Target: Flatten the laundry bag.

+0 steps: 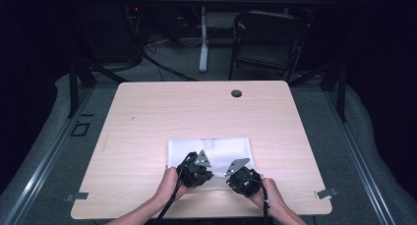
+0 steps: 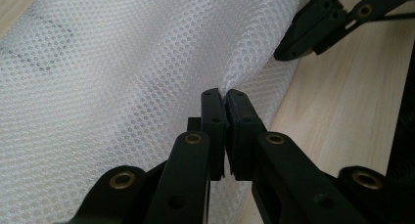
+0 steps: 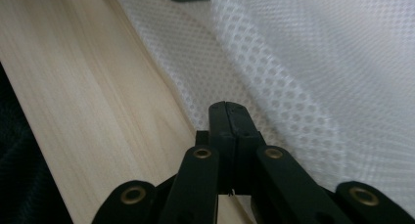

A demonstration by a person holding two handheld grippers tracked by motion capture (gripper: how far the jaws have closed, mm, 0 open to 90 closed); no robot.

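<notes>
A white mesh cloth [image 1: 211, 147] lies folded on the wooden table [image 1: 147, 117], near the front edge. Both hands hold their grippers at the cloth's near edge. My left gripper [image 1: 195, 168] is shut on the cloth, and in the left gripper view its jaws [image 2: 224, 94] pinch a small ridge of mesh [image 2: 122, 67]. My right gripper [image 1: 242, 175] stands just to its right, also visible in the left gripper view [image 2: 318, 28]. In the right gripper view its jaws [image 3: 227, 105] are closed tight at the cloth's edge [image 3: 293, 62], with mesh caught at the tips.
A round cable hole [image 1: 236, 93] sits at the table's far side. Metal clamps stand at the front corners [image 1: 76, 196] [image 1: 325, 192]. A black folding chair [image 1: 268, 38] and a white desk leg [image 1: 203, 43] are behind the table.
</notes>
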